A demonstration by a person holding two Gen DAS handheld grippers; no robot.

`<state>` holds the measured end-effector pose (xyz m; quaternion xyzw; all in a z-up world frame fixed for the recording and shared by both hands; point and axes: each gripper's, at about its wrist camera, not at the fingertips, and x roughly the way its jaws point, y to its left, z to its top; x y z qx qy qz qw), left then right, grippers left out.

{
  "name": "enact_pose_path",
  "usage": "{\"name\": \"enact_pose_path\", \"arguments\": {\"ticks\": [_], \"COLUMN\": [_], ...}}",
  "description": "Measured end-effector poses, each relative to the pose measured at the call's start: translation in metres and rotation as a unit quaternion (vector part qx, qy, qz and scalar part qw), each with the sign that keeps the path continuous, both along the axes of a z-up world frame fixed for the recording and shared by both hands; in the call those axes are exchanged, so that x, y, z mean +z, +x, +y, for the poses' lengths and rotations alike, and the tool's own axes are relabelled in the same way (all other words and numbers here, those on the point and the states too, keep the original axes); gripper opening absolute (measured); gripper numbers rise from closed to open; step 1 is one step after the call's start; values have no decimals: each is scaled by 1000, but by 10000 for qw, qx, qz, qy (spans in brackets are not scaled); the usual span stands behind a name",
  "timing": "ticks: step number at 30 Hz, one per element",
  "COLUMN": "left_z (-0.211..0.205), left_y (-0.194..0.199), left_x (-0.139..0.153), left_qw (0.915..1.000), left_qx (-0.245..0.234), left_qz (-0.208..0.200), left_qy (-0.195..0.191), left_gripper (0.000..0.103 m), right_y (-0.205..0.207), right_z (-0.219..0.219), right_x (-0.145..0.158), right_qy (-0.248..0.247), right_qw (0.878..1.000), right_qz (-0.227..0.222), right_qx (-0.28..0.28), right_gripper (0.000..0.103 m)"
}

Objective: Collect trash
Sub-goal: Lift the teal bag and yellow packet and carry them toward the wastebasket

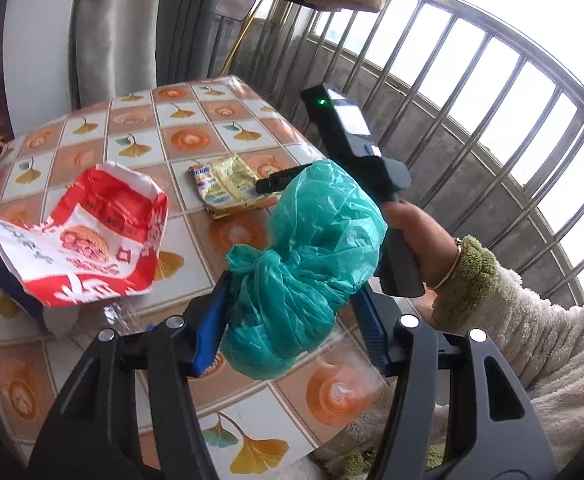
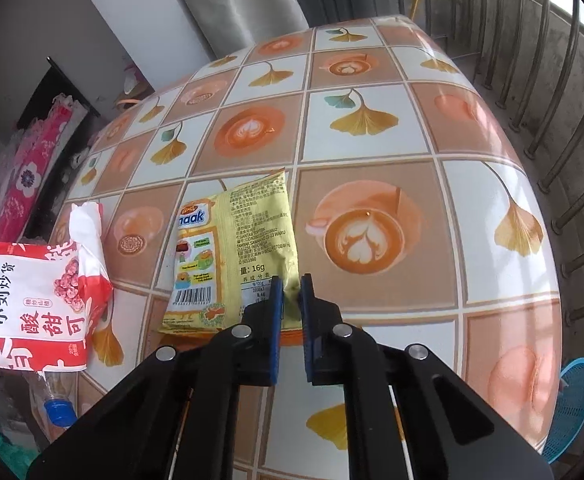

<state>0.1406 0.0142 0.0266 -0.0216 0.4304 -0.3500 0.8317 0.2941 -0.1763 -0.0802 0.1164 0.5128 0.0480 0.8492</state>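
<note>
Yellow wrapper reads "16g"; red bag "小刘炒货".

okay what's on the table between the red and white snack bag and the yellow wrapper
Nothing: in the right wrist view, only bare patterned tablecloth separates the red and white snack bag from the yellow wrapper. The right gripper pinches the wrapper's near edge.

Left tool is clamped around a knotted green bag; right tool, just beyond that bag, pinches a yellow wrapper.

two snack wrappers, one green bag, one bottle
</note>
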Motion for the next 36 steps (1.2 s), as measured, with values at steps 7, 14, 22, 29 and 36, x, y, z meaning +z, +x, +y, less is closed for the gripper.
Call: {"name": "enact_pose_path", "arguments": {"ticks": [7, 14, 22, 29, 36], "left_z": [-6, -20, -51, -68, -64], "left_y": [-11, -13, -7, -9, -3], "left_x": [-35, -47, -63, -74, -80], "left_qw": [9984, 9967, 9959, 9962, 9959], "left_qx": [202, 326, 235, 191, 234], "left_qz": [524, 742, 834, 687, 721], "left_qy": [2, 24, 254, 508, 501], "left_gripper": [55, 55, 55, 55, 55], "right_y": [-54, -132, -183, -204, -211], "right_z": [-37, -63, -61, -57, -54], "right_x": [1, 3, 5, 11, 3], "right_qy": [351, 527, 889, 1600, 1974], "right_qw": [9990, 9974, 9941, 9861, 9789], "right_qz": [160, 336, 364, 124, 106], "right_qx": [-216, -364, -495, -442, -516], "right_gripper": [8, 8, 9, 10, 18]}}
